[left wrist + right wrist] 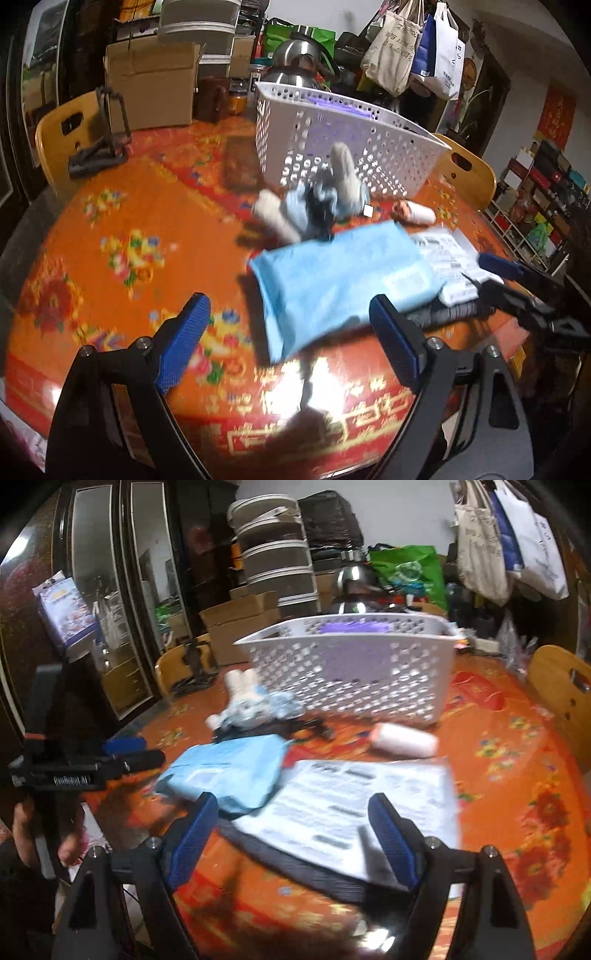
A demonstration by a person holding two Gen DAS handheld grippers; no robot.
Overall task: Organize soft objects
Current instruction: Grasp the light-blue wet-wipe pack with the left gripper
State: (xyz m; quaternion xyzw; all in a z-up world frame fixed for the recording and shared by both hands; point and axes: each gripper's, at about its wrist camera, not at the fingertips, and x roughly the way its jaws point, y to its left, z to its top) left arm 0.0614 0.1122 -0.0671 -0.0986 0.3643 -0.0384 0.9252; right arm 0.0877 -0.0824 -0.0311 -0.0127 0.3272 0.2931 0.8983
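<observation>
Tongs first: the left gripper (288, 338) hangs over the near edge of the table (110, 229) with its blue pads wide apart and nothing between them, and the right gripper (295, 836) is just the same, spread wide and empty. Straight ahead of the left one lies a flat pale blue pack (343, 273), and touching its right side is a white printed pack (354, 805) resting on a dark grey folded cloth (295, 871), right under the right tongs. Further toward the middle of the table sits a heap of rolled socks and a blue-grey plush (314, 195), with one pink-tipped white roll (404, 740) lying apart near the front wall of the white plastic basket (351, 672), which stands at the far side with something purple inside.

Everything is blurred, so both hands look mid-swing. My guess is the blue pack goes next: settle the left tongs low, take the pack across its short edge so it doesn't droop, and lift clear of the basket rim before letting go. Keep the right tongs away from that lift path
</observation>
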